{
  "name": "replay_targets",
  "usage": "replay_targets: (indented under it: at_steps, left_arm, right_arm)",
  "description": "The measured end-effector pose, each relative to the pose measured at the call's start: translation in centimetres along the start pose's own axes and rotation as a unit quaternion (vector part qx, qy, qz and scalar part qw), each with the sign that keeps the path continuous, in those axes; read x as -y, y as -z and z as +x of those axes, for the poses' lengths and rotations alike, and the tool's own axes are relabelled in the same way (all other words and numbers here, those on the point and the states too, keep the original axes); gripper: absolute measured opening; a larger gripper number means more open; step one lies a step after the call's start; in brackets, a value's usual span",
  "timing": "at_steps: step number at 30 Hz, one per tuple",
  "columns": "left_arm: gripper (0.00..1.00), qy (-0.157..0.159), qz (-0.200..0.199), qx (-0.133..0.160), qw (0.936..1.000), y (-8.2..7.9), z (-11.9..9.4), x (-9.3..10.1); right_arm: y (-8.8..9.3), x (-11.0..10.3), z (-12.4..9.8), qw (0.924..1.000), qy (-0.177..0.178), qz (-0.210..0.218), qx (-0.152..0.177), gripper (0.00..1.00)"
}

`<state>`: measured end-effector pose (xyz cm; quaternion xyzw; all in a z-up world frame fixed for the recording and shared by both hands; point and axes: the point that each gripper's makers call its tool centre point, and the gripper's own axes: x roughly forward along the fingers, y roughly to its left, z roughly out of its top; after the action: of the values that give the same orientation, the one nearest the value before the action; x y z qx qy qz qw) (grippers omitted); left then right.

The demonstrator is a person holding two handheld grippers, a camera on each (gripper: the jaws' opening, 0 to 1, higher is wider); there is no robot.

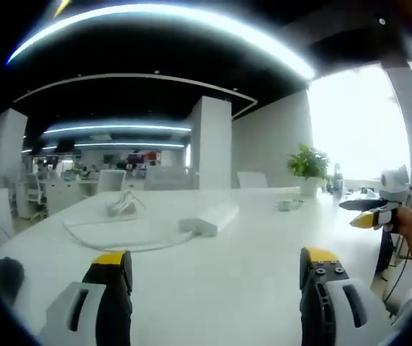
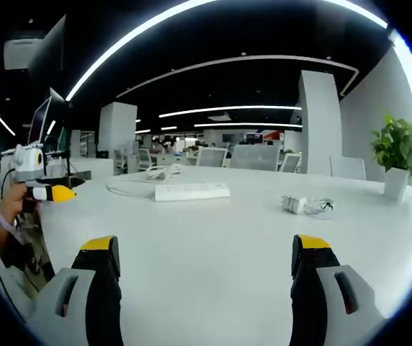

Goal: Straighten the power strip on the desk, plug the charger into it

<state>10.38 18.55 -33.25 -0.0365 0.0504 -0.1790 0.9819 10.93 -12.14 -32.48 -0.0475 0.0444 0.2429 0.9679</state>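
A white power strip lies at an angle on the white desk. Its cable loops over the desk to a white bundle. A small white charger with a coiled lead rests further along the desk. My left gripper is open and holds nothing, well short of the strip. My right gripper is also open with nothing in it, over the bare desk.
A potted plant stands at the desk's far side by the bright window. Monitors stand at one end of the desk. Office chairs and white pillars lie beyond. A hand holds the right gripper.
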Motion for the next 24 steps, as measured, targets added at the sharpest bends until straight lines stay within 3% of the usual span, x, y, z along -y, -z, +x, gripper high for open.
replay_targets:
  at_steps: [8, 14, 19, 24]
  left_arm:
    - [0.99, -0.008, 0.003, 0.001, 1.0000, 0.1, -0.1, -0.5]
    - [0.99, -0.020, -0.006, 0.021, 0.9995, -0.8, -0.1, -1.1]
    - [0.99, -0.015, -0.026, 0.046, 0.9985, -1.7, 0.5, -1.1]
    - [0.99, -0.004, -0.042, 0.045, 0.9981, -1.5, 1.2, -0.4]
  right_arm:
    - [0.1, 0.3, -0.1, 1.0000, 0.003, 0.003, 0.000, 0.99]
    - [0.2, 0.2, 0.0, 1.0000, 0.001, 0.004, -0.001, 0.99]
    - [0.3, 0.1, 0.1, 1.0000, -0.001, 0.005, 0.000, 0.99]
    - [0.3, 0.1, 0.0, 1.0000, 0.000, 0.008, 0.002, 0.99]
